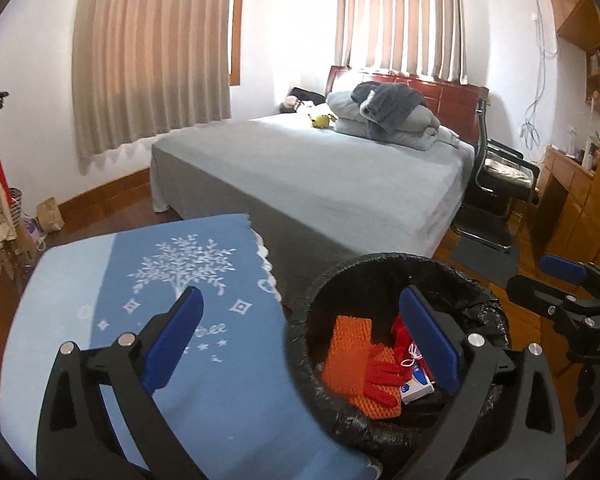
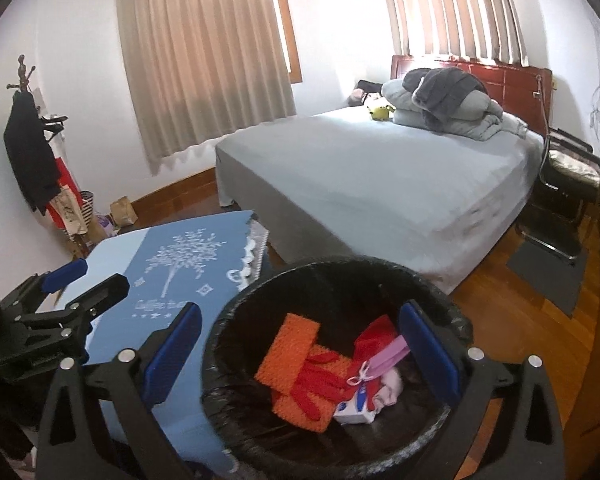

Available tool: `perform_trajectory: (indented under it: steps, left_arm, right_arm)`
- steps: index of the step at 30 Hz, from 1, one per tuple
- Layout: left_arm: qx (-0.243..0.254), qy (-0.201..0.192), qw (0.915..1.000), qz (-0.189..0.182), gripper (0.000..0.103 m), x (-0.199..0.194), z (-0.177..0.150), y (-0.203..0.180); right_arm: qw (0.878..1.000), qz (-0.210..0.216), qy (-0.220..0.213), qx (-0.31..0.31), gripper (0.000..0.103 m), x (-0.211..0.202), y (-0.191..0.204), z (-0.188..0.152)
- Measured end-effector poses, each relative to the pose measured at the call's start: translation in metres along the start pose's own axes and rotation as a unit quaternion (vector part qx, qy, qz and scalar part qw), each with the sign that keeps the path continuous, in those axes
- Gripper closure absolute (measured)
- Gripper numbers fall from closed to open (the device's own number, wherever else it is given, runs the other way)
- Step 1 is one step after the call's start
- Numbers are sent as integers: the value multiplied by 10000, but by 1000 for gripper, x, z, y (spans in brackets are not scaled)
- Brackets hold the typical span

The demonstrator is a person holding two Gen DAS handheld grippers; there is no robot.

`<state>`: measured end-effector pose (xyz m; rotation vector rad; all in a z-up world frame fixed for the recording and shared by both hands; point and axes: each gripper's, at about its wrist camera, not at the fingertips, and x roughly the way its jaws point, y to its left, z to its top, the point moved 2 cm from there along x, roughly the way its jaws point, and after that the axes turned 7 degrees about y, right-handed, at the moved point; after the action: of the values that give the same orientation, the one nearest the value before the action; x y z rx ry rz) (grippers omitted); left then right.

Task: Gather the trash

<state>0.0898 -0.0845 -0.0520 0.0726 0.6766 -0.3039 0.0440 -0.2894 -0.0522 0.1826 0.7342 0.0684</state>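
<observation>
- Trash bin [image 2: 340, 276] with a black liner sits just right of the blue tree-print cloth [image 2: 172, 256], near the bed [image 2: 380, 184].
- Inside it: orange foam pieces [image 2: 292, 344], a red glove [image 2: 320, 380], a small white box [image 2: 356, 410].
- Left gripper [image 1: 300, 340] is spread wide, holding nothing.
- Right gripper [image 2: 300, 344] hangs over the bin, also wide apart and empty.

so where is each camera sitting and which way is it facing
Left wrist: rides on the left gripper, looking forward and down over the blue cloth and trash bin toward the bed; its own two open fingers show, and the right gripper at the right edge.
Right wrist: rides on the right gripper, facing the same way, more directly above the bin; its own open fingers show, and the left gripper at the left edge.
Shared: bin, orange and red trash, cloth, bed, curtains.
</observation>
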Motion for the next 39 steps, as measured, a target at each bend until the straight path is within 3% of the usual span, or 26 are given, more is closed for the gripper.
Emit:
perform_trajectory:
  steps: [18, 39]
  left_arm:
    - [-13, -277, 9994, 190, 6, -63, -8, 8]
    - [-18, -409, 9988, 277, 5, -78, -7, 10]
  right_arm:
    - [9993, 130, -189, -289, 6, -35, 34, 0]
    - [9986, 142, -264, -431, 6, -43, 43, -1]
